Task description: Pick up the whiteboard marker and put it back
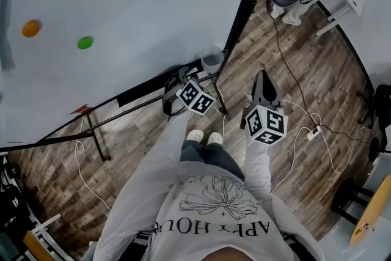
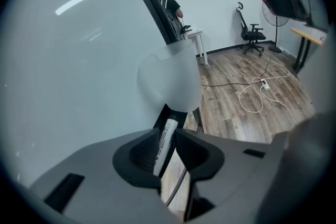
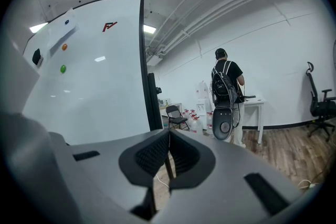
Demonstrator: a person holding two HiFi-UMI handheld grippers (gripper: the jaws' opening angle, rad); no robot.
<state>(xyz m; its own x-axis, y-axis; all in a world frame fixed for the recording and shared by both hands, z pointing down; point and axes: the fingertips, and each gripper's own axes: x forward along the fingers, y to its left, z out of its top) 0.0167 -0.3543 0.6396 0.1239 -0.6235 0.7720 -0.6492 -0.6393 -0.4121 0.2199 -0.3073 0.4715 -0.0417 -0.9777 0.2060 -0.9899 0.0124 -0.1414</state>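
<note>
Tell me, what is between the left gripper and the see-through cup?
The whiteboard marker, standing between the left gripper's jaws and pointing toward the cup. The left gripper view shows it.

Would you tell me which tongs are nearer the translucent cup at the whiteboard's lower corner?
Left. The left tongs sit right below the cup, with the whiteboard marker between them pointing at it. The right tongs hang apart to its right, over the floor.

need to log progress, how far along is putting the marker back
Picked up: the marker sits between the left gripper's parted jaws. In hand: its far end points at the translucent cup by the whiteboard. Left: probably seating it, withdrawing. Idle: the right gripper, shut, empty.
</note>
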